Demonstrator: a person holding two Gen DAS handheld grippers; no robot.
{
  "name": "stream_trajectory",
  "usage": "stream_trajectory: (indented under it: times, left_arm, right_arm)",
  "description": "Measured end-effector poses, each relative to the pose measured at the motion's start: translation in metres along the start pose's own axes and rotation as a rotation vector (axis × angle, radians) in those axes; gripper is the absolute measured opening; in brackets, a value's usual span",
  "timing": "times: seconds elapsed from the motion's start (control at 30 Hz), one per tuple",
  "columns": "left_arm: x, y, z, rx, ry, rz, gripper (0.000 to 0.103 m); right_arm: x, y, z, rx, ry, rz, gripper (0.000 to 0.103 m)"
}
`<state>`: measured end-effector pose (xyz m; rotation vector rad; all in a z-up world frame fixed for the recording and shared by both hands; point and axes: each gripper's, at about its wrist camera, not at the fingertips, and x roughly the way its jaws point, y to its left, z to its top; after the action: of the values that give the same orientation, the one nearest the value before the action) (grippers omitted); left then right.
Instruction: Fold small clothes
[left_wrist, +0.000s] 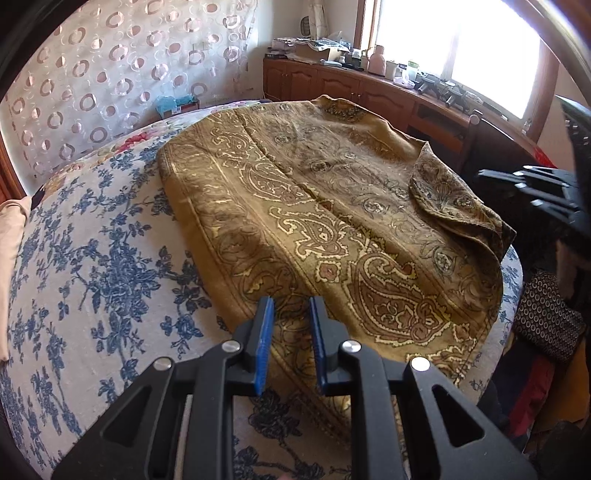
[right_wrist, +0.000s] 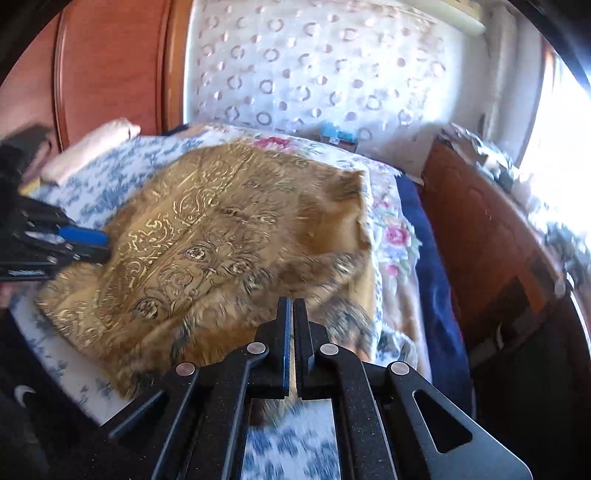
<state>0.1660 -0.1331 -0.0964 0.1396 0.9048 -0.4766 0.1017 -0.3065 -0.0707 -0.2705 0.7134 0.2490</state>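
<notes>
A mustard-gold paisley cloth (left_wrist: 332, 221) lies spread on the bed, its right corner folded over (left_wrist: 454, 206). My left gripper (left_wrist: 291, 306) is open with blue pads, hovering over the cloth's near edge, holding nothing. In the right wrist view the same cloth (right_wrist: 221, 240) fills the middle. My right gripper (right_wrist: 293, 304) has its jaws nearly together above the cloth's near right edge; the view is blurred and I see no cloth between them. The left gripper also shows at the left of the right wrist view (right_wrist: 85, 236), and the right gripper at the right of the left wrist view (left_wrist: 535, 188).
The bed has a blue floral sheet (left_wrist: 92, 277). A wooden cabinet (left_wrist: 351, 85) with clutter stands under the window behind. A folded pink cloth (right_wrist: 92, 144) lies by the wooden headboard (right_wrist: 110, 66). Dark clothes (left_wrist: 546, 317) hang off the bed's right side.
</notes>
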Motion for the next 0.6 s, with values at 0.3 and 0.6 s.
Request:
stream_trajectory:
  times: [0.3, 0.6]
  left_arm:
    - [0.004, -0.004, 0.001, 0.029, -0.004, 0.024, 0.017]
    - [0.003, -0.004, -0.001, 0.029, -0.011, 0.023, 0.017]
  right_arm:
    - [0.003, 0.005, 0.011, 0.073, -0.001, 0.103, 0.018]
    - [0.061, 0.054, 0.020, -0.032, 0.141, 0.058, 0.044]
